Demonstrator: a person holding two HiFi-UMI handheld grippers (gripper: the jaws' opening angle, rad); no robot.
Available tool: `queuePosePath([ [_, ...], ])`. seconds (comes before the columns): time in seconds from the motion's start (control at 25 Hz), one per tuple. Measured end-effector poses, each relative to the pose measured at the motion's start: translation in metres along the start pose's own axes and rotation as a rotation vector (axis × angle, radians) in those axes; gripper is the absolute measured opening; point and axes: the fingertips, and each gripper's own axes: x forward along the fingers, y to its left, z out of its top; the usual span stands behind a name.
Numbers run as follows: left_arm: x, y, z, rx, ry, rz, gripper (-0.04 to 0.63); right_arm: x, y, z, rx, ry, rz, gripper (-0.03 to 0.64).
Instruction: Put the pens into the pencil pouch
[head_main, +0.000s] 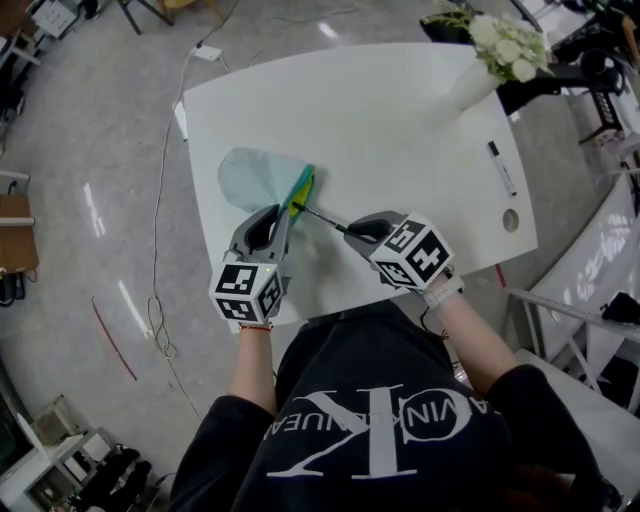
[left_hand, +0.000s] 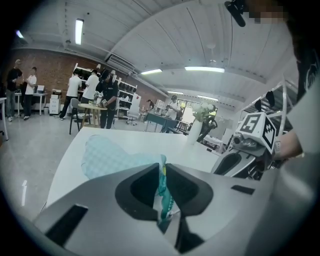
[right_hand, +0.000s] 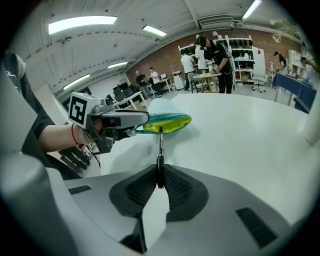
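From the head view, a pouch (head_main: 258, 178) of pale blue cloth lies on the white table (head_main: 400, 110), its yellow-green open end towards the person. The left gripper (head_main: 285, 212) has that end by its edge, and the right gripper (head_main: 350, 229) holds a thin black pen (head_main: 320, 217) whose far tip sits at the mouth of the pouch. Another pen (head_main: 501, 167) lies well apart near the table's right edge, beside a vase of white flowers (head_main: 495, 55). In the left gripper view, the jaws of the left gripper (left_hand: 161, 197) are clamped on the green edge of the pouch (left_hand: 107, 159), which stands up between them while the rest lies flat on the table beyond. In the right gripper view, the right gripper (right_hand: 159, 184) pinches the near end of the pen (right_hand: 160, 150) between its jaws; the pen points straight ahead, and its tip meets the yellow opening of the pouch (right_hand: 167, 123), which the left gripper (right_hand: 134, 120) holds open from the left.
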Motion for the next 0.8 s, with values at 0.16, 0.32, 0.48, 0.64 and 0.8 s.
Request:
queuePosePath([
  [0.16, 0.001, -0.01, -0.002, 0.019, 0.005, -0.04, 0.046, 0.002, 0.0, 0.006, -0.016, 0.001, 0.002, 0.058],
  [0.32, 0.002, -0.016, -0.002, 0.03, 0.009, -0.064, 0.046, 0.005, 0.0, 0.014, -0.032, -0.003, 0.007, 0.059],
  [0.48, 0.003, -0.021, -0.005, 0.044, 0.023, -0.081, 0.046, 0.007, 0.001, 0.024, -0.045, -0.009, 0.013, 0.059],
  [0.64, 0.006, -0.026, -0.007, 0.06, 0.026, -0.095, 0.046, 0.012, 0.001, 0.032, -0.061, -0.01, 0.017, 0.059],
  [0.8, 0.006, -0.031, -0.006, 0.052, 0.028, -0.109, 0.046, 0.015, 0.001, 0.037, -0.064, -0.009, 0.023, 0.058],
])
